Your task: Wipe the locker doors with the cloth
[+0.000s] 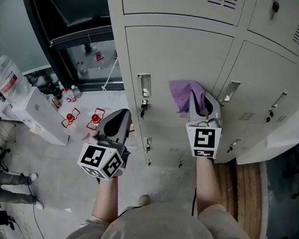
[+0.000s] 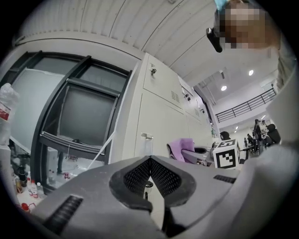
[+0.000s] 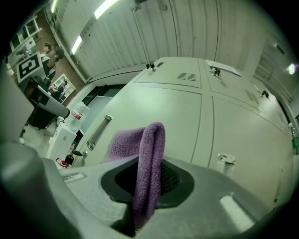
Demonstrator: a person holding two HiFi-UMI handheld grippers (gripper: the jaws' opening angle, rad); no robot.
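Cloth (image 1: 185,93) meets locker door (image 1: 170,56) mid-wipe.

The right gripper (image 3: 149,179) pinches the folded purple cloth between its jaws, the loose end apparently lying flat against the door's lower middle. The left gripper (image 2: 149,173) hangs idle near the door's lower left corner, jaws pressed together on nothing. A good pass probably means keeping the cloth flat and sweeping in overlapping strokes, with fabric rather than jaw tips on the paint. The widest open room is the bare panel above the cloth. Snags to steer round are the handle (image 1: 143,84) at the door's left edge, the key below it and the vent slots just under the cloth.
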